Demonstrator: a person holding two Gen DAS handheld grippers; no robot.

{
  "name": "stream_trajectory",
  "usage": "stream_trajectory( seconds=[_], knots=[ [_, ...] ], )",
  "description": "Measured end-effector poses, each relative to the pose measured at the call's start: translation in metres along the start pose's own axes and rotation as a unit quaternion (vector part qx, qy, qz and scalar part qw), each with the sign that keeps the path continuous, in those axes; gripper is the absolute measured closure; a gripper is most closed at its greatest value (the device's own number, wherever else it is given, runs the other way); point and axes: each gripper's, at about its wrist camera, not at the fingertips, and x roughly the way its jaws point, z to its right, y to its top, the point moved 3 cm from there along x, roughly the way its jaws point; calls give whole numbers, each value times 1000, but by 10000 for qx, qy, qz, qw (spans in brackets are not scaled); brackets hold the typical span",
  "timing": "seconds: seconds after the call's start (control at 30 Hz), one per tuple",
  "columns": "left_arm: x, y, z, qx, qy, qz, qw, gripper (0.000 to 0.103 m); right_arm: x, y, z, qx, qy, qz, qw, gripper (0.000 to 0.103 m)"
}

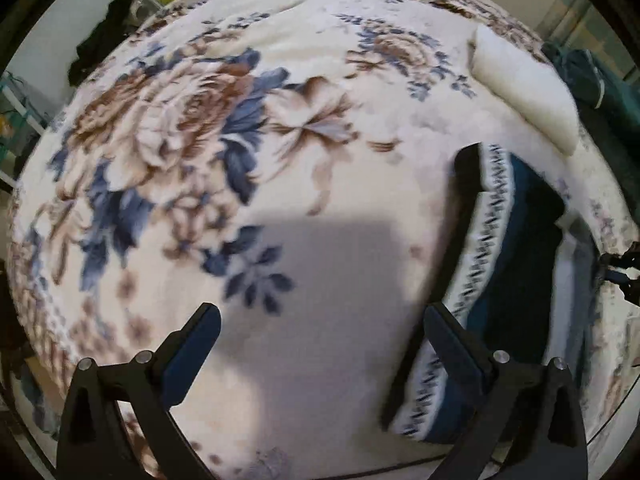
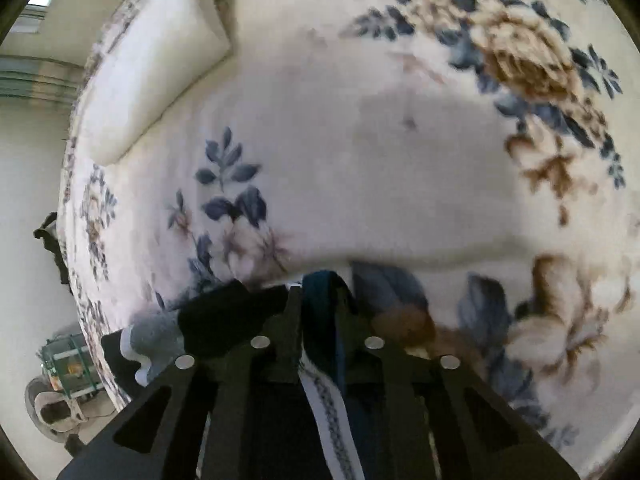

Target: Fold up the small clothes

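A small dark blue garment [image 1: 516,272] with a white patterned band lies on the floral blanket [image 1: 280,128], at the right of the left wrist view. My left gripper [image 1: 320,332] is open and empty above the blanket, its right finger beside the garment's band. My right gripper [image 2: 320,296] is shut on the garment [image 2: 320,312]; teal cloth bulges between the fingers and the white band runs down below them. More of the dark cloth hangs to the left of the fingers.
A white pillow [image 1: 524,92] lies at the far right of the bed; it also shows in the right wrist view [image 2: 156,64]. Dark clothes [image 1: 108,28] hang beyond the bed's far left. A green crate [image 2: 68,364] stands on the floor beside the bed.
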Motion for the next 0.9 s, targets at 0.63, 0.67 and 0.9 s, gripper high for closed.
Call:
stream_trajectory(
  seconds=[0.63, 0.67, 0.9],
  knots=[
    [19, -52, 29, -339, -2119, -191, 9765, 79, 131, -84, -330, -4766, -347, -2135, 8521, 93],
    [19, -53, 28, -379, -2155, -170, 9756, 81, 132, -83, -331, -4806, -421, -2027, 8522, 93],
    [19, -55, 30, -404, -2369, -169, 9705, 85, 150, -34, -324, -3686, -466, -1610, 9143, 101]
  ],
)
